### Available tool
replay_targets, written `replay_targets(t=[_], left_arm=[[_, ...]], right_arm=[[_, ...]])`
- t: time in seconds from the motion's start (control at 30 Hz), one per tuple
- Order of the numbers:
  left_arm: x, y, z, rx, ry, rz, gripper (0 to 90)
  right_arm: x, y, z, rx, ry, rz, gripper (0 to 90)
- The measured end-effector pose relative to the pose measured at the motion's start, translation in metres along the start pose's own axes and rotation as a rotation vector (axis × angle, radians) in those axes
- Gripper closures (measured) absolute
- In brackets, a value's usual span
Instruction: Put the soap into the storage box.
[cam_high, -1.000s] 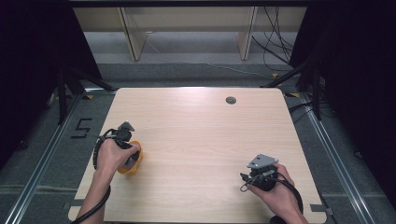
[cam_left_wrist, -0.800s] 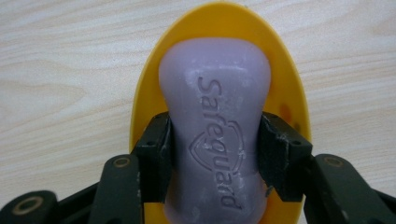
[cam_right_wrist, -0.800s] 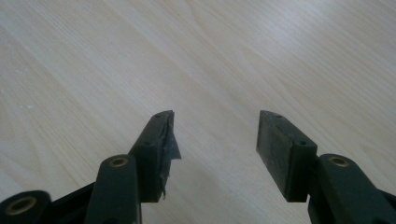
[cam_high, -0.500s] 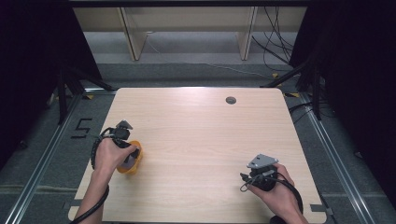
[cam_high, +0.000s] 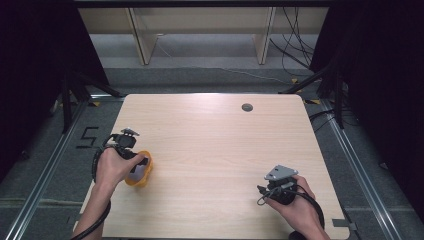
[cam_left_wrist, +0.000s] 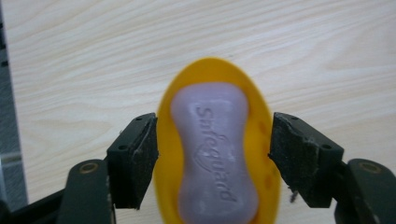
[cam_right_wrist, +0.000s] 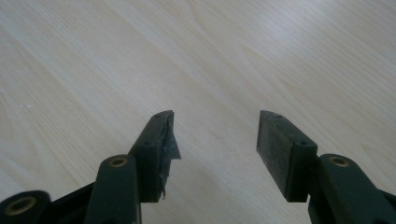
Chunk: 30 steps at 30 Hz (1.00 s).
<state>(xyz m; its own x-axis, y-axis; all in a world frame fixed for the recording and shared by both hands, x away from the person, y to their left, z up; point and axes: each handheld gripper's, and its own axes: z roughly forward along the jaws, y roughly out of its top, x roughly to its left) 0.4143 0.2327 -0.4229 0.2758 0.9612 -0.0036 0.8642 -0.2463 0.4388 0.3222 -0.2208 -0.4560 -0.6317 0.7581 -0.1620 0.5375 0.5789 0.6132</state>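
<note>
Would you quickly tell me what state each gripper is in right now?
Left gripper: open, jaws just opened, straddling the yellow soap dish with its purple soap bar, pads not pressing.
Right gripper: open, holding nothing, over the table.

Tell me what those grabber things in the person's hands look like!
Each hand holds a black grabber with two jaws. The left gripper has square black pads with small screw holes and brass-coloured rivets on its arms. The right gripper looks alike, but one pad's edge is torn and ragged. In the high view, the right one carries a grey three-cornered plate, and black cables trail from both. The forearms are bare.
</note>
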Motion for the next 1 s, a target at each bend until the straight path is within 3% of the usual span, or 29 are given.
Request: replay_targets(t=[0.07, 0.2, 0.37, 0.5, 0.63, 0.77, 0.93, 1.0], left_arm=[[-0.001, -0.005, -0.006, -0.043, -0.008, 0.017, 28.9], [-0.001, -0.015, -0.012, -0.071, -0.015, 0.049, 26.2], [0.008, -0.035, -0.016, -0.147, -0.096, 0.085, 25.5], [0.014, -0.055, -0.018, -0.209, -0.106, 0.089, 25.7], [0.019, -0.077, -0.021, -0.287, -0.153, 0.069, 26.2], [0.02, -0.099, -0.021, -0.309, -0.126, 0.07, 26.1], [0.016, -0.126, -0.016, -0.375, -0.114, 0.066, 26.4], [0.012, -0.134, -0.011, -0.422, -0.118, 0.04, 26.5]], right_arm=[[0.0, 0.0, 0.0, 0.001, -0.001, 0.001, 46.8], [0.0, 0.0, 0.0, -0.001, -0.003, -0.001, 46.8], [0.0, 0.0, 0.0, -0.001, -0.002, 0.004, 46.7], [0.0, 0.0, 0.0, 0.0, -0.004, 0.007, 46.7], [0.0, 0.0, 0.0, -0.002, -0.004, 0.006, 46.7], [-0.002, 0.0, 0.0, -0.008, -0.014, -0.017, 46.7], [-0.002, 0.0, 0.0, -0.013, -0.016, 0.0, 46.7], [-0.002, 0.0, 0.0, -0.013, -0.018, -0.001, 46.7]])
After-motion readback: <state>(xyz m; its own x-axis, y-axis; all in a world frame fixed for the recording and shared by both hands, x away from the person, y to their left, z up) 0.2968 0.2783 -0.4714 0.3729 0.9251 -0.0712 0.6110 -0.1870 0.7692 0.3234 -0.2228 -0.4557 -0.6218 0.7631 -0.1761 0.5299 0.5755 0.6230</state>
